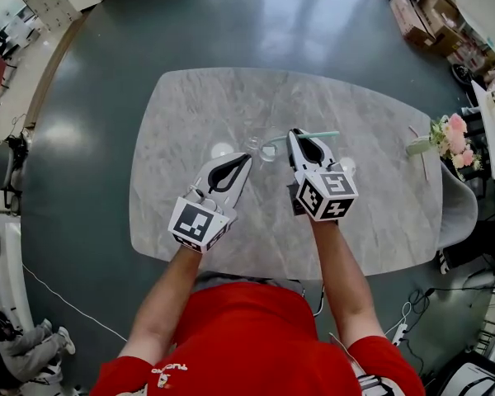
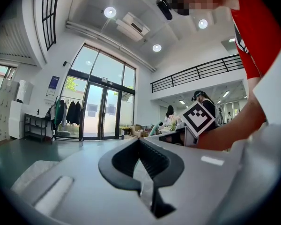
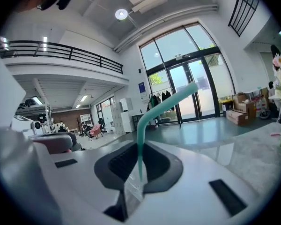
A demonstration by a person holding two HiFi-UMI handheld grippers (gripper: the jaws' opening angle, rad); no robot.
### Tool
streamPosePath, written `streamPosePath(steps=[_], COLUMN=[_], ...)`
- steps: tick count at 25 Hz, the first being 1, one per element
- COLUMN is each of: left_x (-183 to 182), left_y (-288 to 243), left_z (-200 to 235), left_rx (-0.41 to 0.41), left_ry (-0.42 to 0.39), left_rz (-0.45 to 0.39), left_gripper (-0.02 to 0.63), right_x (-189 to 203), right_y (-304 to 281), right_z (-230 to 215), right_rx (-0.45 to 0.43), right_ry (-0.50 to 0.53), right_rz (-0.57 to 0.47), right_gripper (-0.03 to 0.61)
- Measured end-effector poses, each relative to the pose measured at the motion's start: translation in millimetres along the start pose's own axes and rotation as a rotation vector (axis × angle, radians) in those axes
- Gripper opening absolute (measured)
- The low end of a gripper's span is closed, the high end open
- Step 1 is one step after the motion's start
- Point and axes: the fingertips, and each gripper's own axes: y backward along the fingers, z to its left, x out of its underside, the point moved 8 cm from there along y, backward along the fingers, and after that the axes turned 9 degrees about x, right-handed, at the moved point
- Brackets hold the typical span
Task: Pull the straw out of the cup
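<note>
The right tool (image 3: 139, 144) is clamped on the bent teal plastic straw (image 3: 165, 104), over the small clear cup (image 1: 266, 148) on the grey marble worktop (image 1: 379, 221); I'd lift straight up, not sideways, lest the cup tip; the left tool (image 2: 139, 143), jaws together and empty, sits just near-left of it.

Alt text: A tall, bright hall. A pale grey marble-look table (image 1: 379, 221) stands on a glossy dark grey floor (image 1: 231, 23). Floor-to-ceiling glass doors (image 2: 103, 109) let in daylight — beside them is a clothes rack (image 2: 68, 112) hung with coats. A railed balcony (image 2: 196, 71) runs along the white wall, and round ceiling lights (image 2: 109, 12) glow above. Cardboard boxes (image 1: 429, 15) sit at the floor's far edge.
</note>
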Motion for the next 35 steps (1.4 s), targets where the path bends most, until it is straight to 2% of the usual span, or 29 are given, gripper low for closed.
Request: streamPosePath(steps=[8,16,25,35], left_x=[-37,-72,-91,-95], left_y=[13,46,85,94], left_z=[-7,-29,-51,-61], left_rx=[-0.023,-0.015,-0.008,0.009], left_ry=[-0.031,-0.048,-0.051,-0.059], left_rz=[-0.052,-0.103,-0.122,-0.121], left_gripper=[0.005,0.005,0.005,0.005], right_x=[-50,-83,-87,-90], right_y=[48,112,167,185], right_z=[22,45,64,72], right_rx=[-0.078,-0.139,-0.152,-0.145], right_ry=[-0.015,-0.073,-0.100,-0.065], right_rz=[-0.105,-0.185,-0.230,-0.268], right_gripper=[0.026,0.026,0.026,0.023])
